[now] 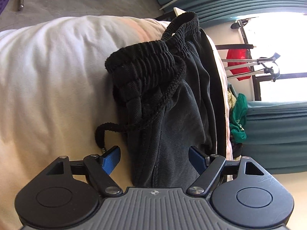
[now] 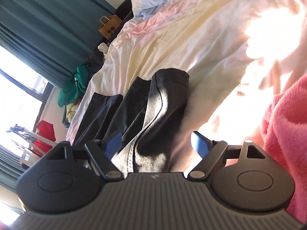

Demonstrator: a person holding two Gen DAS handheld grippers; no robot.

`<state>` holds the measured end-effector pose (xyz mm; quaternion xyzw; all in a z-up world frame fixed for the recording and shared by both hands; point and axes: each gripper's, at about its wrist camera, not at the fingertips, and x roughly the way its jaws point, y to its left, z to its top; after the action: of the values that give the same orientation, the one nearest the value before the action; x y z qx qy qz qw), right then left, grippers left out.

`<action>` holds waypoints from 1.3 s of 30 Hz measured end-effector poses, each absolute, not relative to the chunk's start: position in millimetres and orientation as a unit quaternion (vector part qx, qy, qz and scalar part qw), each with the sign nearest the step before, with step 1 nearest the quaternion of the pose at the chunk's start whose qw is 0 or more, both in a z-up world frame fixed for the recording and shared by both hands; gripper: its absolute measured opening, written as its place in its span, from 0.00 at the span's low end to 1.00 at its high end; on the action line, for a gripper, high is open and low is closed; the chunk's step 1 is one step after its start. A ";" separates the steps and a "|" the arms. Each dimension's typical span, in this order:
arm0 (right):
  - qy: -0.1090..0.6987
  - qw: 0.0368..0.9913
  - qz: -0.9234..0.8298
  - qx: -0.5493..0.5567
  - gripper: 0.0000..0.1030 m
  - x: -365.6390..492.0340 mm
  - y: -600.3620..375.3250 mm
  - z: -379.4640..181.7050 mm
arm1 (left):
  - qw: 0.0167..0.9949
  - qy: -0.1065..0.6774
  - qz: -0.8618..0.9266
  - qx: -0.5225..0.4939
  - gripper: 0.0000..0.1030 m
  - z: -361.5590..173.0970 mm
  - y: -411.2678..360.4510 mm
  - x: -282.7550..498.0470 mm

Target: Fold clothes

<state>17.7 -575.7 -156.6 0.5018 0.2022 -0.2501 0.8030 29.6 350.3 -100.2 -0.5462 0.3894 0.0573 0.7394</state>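
Note:
Dark grey trousers (image 1: 172, 115) lie on the pale bed cover (image 1: 48, 76). In the left wrist view the black elastic waistband (image 1: 145, 61) is bunched up and the drawstring (image 1: 107, 128) trails off to the left. My left gripper (image 1: 154, 159) is open, with the trousers' edge lying between its blue pads (image 1: 111, 159), which do not press on the cloth. The right wrist view shows the trouser legs (image 2: 159, 115) folded over each other, their hem (image 2: 170, 74) at the far end. My right gripper (image 2: 156, 143) straddles the leg cloth, open.
A pink fluffy blanket (image 2: 284, 124) lies on the bed at the right. A green garment (image 2: 76, 84) and other clothes are piled past the bed's edge, near teal curtains (image 2: 38, 28). A brown paper bag (image 2: 109, 26) and a rack with a red item (image 1: 239, 63) stand beyond.

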 end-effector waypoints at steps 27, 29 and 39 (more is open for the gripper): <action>0.137 0.867 -0.177 0.444 0.74 77.6 -571.8 -178.6 | 0.753 0.399 0.095 -0.515 0.77 -81.5 302.8 12.3; 0.130 0.866 -0.172 0.452 0.74 79.7 -573.2 -179.0 | 0.756 0.402 0.097 -0.508 0.77 -82.4 301.9 12.4; 0.172 0.812 -0.196 0.522 0.36 87.3 -588.4 -212.4 | 0.760 0.389 0.084 -0.513 0.76 -81.8 292.4 4.2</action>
<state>87.3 -588.4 -212.4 0.5219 0.1715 -0.1958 0.8123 4.2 292.4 -81.8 -0.5135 0.3887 0.0841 0.7604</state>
